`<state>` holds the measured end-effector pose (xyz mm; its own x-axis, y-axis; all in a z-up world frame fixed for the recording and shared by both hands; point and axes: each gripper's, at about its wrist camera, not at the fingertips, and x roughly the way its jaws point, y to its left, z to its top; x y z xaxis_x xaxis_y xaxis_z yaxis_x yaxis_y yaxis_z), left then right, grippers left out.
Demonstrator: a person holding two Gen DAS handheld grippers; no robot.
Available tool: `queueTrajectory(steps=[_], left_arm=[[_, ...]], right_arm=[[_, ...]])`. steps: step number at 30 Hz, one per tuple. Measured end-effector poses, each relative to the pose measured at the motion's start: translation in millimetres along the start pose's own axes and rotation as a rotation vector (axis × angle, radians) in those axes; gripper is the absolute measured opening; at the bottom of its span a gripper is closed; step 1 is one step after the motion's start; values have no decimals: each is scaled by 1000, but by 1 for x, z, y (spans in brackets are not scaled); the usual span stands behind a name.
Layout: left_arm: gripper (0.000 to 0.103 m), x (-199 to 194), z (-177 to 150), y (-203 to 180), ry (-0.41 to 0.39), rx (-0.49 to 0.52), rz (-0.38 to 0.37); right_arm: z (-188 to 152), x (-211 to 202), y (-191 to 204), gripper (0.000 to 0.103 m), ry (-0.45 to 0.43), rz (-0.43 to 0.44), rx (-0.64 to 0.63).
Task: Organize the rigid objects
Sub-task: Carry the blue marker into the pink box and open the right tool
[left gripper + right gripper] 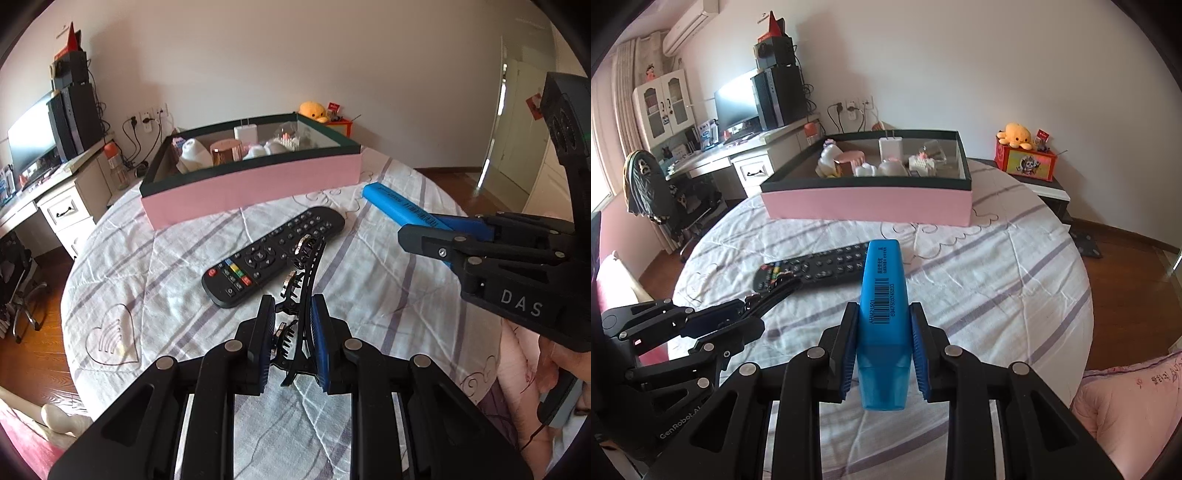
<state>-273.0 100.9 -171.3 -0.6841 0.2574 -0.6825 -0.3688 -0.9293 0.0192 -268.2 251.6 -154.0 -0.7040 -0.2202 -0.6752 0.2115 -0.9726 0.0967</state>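
Observation:
My left gripper (292, 308) is shut on a long black hair clip (309, 264) with toothed edges, held off the bed. The clip's far end sticks out over a black remote control (258, 260) that lies on the sheet. In the right wrist view my right gripper (884, 312) is shut on a blue highlighter (882, 291) with a barcode, its cap end toward the camera. The right gripper (424, 236) also shows at the right of the left wrist view, the highlighter (399, 206) pointing toward a pink box (251, 186). The left gripper (746, 314) appears low left in the right wrist view.
The pink box (868, 203) has a dark green rim and holds several small items: a white charger, cups, figurines. It stands at the far side of the striped bed sheet (997, 280). A desk (713, 155) with a monitor stands left; a nightstand (1041, 184) stands right.

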Motion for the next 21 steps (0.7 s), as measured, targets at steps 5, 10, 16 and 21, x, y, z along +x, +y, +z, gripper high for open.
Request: queueTrajectory(steps=[5,10,16,21], left_arm=[[19,-13,13,5,-39,4,16],[19,-19,32,15,-72,-4,34],[20,-14,63,30,-105,1,47],[20,6,99,45,-118,13,63]], right_arm=[[10,-11,7,27,-24,4,-24],[24,-15,10,27,-47,14,-43],[52,-13,11,27,-74,19,-72],[81,4,6,27,-79,20,-87]])
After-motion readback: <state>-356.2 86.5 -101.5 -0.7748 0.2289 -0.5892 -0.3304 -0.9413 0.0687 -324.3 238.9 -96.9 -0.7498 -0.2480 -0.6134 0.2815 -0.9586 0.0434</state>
